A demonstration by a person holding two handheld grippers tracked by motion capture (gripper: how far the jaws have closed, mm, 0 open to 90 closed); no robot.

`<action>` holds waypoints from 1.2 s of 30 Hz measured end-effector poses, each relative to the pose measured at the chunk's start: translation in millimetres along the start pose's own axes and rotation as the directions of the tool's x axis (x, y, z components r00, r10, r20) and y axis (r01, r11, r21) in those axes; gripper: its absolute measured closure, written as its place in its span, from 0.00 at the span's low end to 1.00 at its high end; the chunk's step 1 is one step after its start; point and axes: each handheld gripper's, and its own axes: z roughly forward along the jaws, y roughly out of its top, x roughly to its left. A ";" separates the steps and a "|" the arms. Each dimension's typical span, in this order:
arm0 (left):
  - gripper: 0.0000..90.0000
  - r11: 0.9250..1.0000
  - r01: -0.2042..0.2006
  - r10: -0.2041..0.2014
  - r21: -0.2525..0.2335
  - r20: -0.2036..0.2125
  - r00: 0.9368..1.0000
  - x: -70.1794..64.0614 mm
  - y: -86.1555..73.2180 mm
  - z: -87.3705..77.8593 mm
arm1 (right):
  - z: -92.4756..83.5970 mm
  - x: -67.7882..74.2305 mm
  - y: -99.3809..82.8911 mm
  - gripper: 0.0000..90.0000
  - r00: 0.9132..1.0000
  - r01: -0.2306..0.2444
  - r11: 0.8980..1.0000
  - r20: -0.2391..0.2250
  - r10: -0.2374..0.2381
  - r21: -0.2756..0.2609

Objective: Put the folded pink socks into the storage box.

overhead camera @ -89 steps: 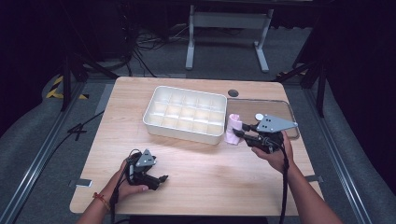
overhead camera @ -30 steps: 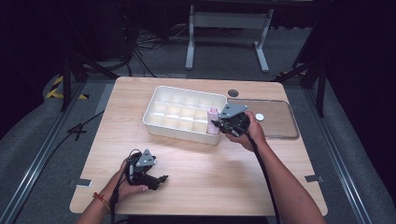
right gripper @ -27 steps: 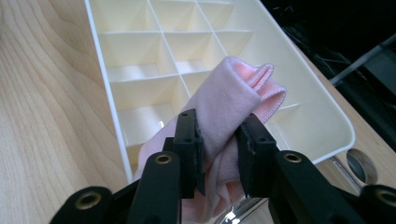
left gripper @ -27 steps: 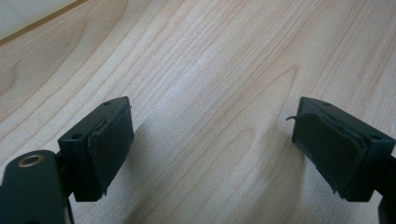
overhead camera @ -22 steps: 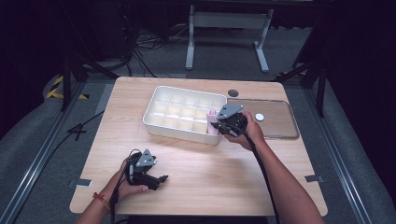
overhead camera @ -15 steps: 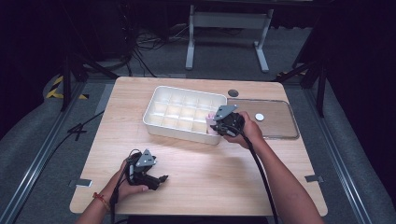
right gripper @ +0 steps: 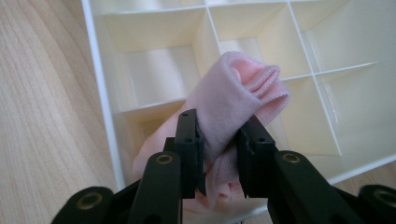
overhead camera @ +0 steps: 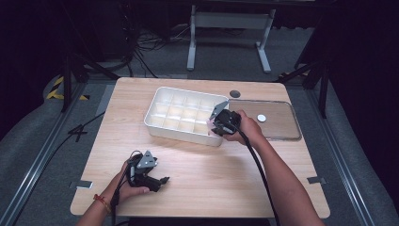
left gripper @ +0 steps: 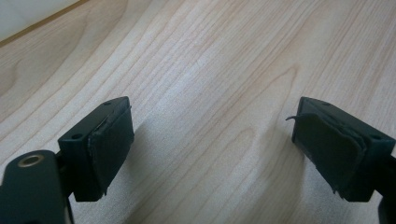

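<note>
A white divided tray [overhead camera: 157, 106] stands at the middle of the wooden table, its cells bare. My right gripper [overhead camera: 217, 127] hangs over the tray's near right corner, shut on a rolled pink cloth [right gripper: 233, 95]. In the right gripper view the cloth sticks up between the jaws above the corner cells of the tray [right gripper: 100, 65], and its lower part hangs into the nearest cell. My left gripper [overhead camera: 162, 181] rests near the table's front left, held in a hand. It stands open [left gripper: 210, 149] over bare wood with nothing between its pads [left gripper: 109, 144].
A clear flat lid [overhead camera: 282, 127] lies to the right of the tray with a small white disc [overhead camera: 261, 117] on it. A dark round grommet [overhead camera: 235, 93] sits in the tabletop behind the tray. Cables trail off the table's left edge.
My right gripper has carried the pink cloth left from beside the tray to over its near right corner and lowered it toward the cells. The left gripper has stayed put.
</note>
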 end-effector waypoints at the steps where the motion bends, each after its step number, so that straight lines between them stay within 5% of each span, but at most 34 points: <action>1: 0.14 1.000 0.001 -0.001 0.000 0.001 1.000 0.0 0.0 0.0 | 1.0 -0.3 0.4 0.81 1.000 0.002 1.000 -0.004 -0.002 0.008; 9: 0.14 1.000 0.001 -0.001 0.003 0.002 1.000 0.0 0.1 -0.2 | 8.0 -3.9 5.5 0.83 0.998 0.040 0.995 -0.047 -0.036 0.087; 26: 0.15 1.000 -0.011 0.011 0.002 0.004 1.000 0.1 0.0 -0.1 | 23.4 -9.8 9.7 0.84 0.992 0.032 0.980 -0.128 -0.007 0.195; 36: 0.15 1.000 -0.010 0.010 0.002 0.005 1.000 -0.1 0.0 0.0 | 25.1 -15.2 6.3 0.83 0.986 -0.006 0.983 -0.164 0.036 0.185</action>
